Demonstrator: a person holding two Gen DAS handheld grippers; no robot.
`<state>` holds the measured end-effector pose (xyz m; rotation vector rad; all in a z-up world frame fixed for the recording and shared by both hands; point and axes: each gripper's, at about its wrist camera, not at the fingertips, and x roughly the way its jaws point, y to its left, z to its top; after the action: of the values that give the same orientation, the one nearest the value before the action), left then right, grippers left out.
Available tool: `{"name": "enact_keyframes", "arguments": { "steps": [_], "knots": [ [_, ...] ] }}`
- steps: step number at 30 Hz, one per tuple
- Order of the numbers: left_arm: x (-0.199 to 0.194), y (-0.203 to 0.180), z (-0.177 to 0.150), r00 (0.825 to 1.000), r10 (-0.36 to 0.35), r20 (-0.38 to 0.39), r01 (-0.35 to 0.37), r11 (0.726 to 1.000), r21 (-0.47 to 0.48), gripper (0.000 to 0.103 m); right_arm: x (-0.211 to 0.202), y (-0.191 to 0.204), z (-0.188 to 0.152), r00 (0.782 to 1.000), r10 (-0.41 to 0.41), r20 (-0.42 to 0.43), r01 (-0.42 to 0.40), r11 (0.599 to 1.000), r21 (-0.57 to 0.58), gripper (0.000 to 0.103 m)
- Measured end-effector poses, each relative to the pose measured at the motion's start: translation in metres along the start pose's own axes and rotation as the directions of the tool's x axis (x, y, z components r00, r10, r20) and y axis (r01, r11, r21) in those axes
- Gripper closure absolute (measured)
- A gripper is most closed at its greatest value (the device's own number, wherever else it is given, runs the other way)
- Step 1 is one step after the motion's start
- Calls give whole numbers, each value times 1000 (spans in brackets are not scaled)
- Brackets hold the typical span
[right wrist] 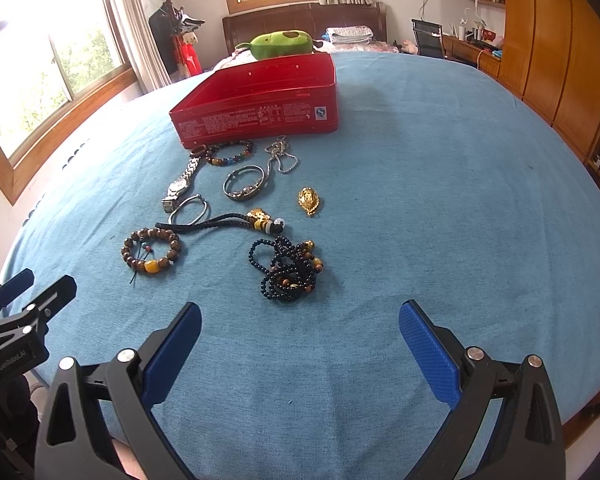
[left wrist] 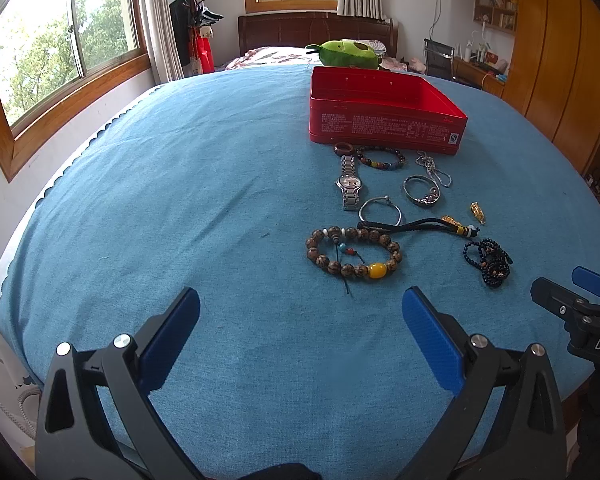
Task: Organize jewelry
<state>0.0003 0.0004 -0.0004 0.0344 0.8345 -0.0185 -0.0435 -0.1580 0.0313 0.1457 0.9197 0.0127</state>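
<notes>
Hovering spread and empty, the left gripper (left wrist: 300,320) and right gripper (right wrist: 300,332) face jewelry laid beside the red tin (left wrist: 384,120), apparently awaiting sorting.

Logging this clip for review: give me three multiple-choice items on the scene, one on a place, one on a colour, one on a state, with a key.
1. Where does the wristwatch lie?
A. inside the red tin
B. on the blue cloth, in front of the tin
C. between the left gripper's fingers

2. What colour is the large odd bead on the brown bead bracelet?
A. yellow
B. green
C. white

3. How does the red tin stand?
A. lidded
B. tipped on its side
C. open, nothing visible inside

Key: 1 B, the watch rests on the blue cloth by the tin's near wall. 2 A, the yellow bead sits at the bracelet's near edge. 3 C, no lid, bare interior walls show.
</notes>
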Motion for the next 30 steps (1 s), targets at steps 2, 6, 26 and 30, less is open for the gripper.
{"name": "enact_keyframes", "arguments": {
  "steps": [2,6,26,30],
  "knots": [
    [0,0,0,1000,0,0,0,1000,0,3,0,0,0,1000,-1,0,1,1000,0,4],
    [-1,2,3,1000,1,-1,-1,1000,0,3,-1,2,2,1000,1,0,-1,1000,1,4],
    [51,21,8,952,-202,-229,184,978,-95,4,22,-34,20,994,103,-31,-103,995,-2,4],
    [63,19,23,947,-209,-242,189,976,-106,11,25,-35,23,991,128,-36,-128,992,-8,4]
  ]
}}
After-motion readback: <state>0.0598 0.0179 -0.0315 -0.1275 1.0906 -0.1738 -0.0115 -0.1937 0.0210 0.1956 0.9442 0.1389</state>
